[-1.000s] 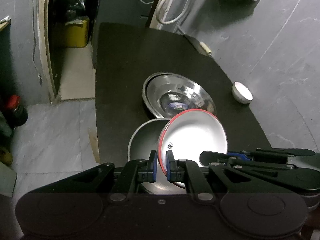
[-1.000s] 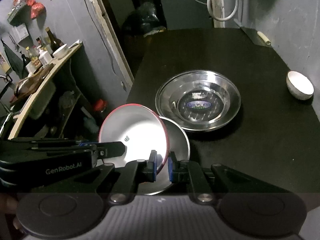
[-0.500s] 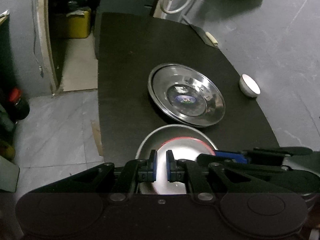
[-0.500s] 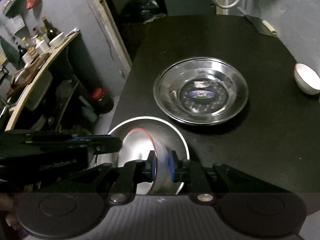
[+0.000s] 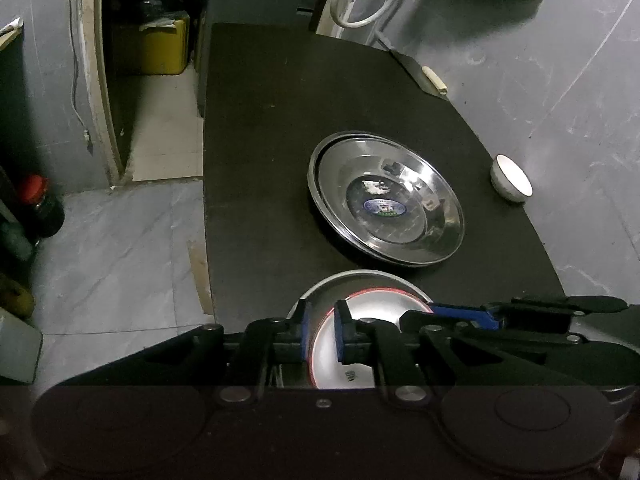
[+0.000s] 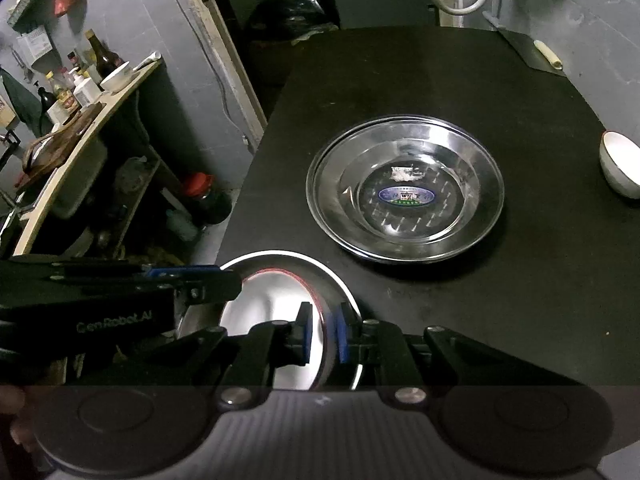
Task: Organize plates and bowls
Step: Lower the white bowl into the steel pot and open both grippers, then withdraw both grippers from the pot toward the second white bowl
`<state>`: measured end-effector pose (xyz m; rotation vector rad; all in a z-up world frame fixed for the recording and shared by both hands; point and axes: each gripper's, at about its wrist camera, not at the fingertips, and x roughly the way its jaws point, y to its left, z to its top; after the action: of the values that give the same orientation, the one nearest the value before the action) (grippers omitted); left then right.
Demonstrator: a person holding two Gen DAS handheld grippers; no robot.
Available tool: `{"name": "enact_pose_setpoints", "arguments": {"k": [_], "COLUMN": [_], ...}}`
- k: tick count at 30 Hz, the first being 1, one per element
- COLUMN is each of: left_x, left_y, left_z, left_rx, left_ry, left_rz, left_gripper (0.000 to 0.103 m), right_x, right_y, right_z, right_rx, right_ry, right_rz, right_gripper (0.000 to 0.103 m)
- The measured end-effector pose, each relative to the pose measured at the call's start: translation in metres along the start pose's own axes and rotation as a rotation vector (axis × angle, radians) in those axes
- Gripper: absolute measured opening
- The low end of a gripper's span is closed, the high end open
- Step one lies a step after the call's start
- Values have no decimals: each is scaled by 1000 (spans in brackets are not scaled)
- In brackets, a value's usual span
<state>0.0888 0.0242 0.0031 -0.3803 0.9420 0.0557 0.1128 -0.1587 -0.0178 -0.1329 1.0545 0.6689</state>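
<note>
So at this point I had both claws on the same white round bowl with the red rim (image 5: 360,320), one on each side of it. My left gripper (image 5: 321,330) had its blue-padded fingers (image 5: 303,330) set only narrowly apart, with the bowl's red edge running right between them, one pad outside the wall and one inside; from the left wrist view I honestly couldn't tell if the pads were actually pinching the rim or just sitting either side of it. Same story with my right gripper (image 6: 323,336): blue fingertips (image 6: 343,338) close together, straddling the opposite edge of the bowl's wall, and the gap was too dim to say whether it was clamped. The red-rimmed bowl sat nested inside a bigger plain grey metal bowl (image 6: 340,284) at the near edge of the black tabletop (image 6: 440,92), the grey rim showing as a ring around it. Past that, near the middle of the table, sat a wide shiny stainless steel plate with a blue oval sticker (image 6: 404,192), and it looked like a second steel rim was peeking out under it. A small white ceramic bowl (image 6: 620,168) sat by itself off at the right edge, well apart from everything else. Each gripper also showed up in the other's camera, reaching in from the side.
</note>
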Motion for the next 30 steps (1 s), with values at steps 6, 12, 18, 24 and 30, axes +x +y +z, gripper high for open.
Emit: {"name": "enact_pose_setpoints", "arguments": {"k": [6,12,18,24,30], "left_x": [-8,-15,-26,-39,-46], "left_y": [3,4,4,5,11], "left_z": [-2,-3,-5,-6,-6], "left_rx": [-19,-31,-26,-26,-54], "left_ry": [-27,-56,-105,-169,-212], "left_rz": [-8,-12,-18,-3,8], "left_gripper": [15,27,56,82,99], "right_x": [-7,-15,-25,-34,-42], "right_y": [-2,-2,-6,-7,-12], "right_z": [-5,-9,-11,-14,-18], "right_rx": [20,38,67,85,123], "right_ry": [-28,-65,-109,-153,-197], "right_rz": [0,-11,-33,-48,-73], "right_gripper": [15,15,20,31,54]}}
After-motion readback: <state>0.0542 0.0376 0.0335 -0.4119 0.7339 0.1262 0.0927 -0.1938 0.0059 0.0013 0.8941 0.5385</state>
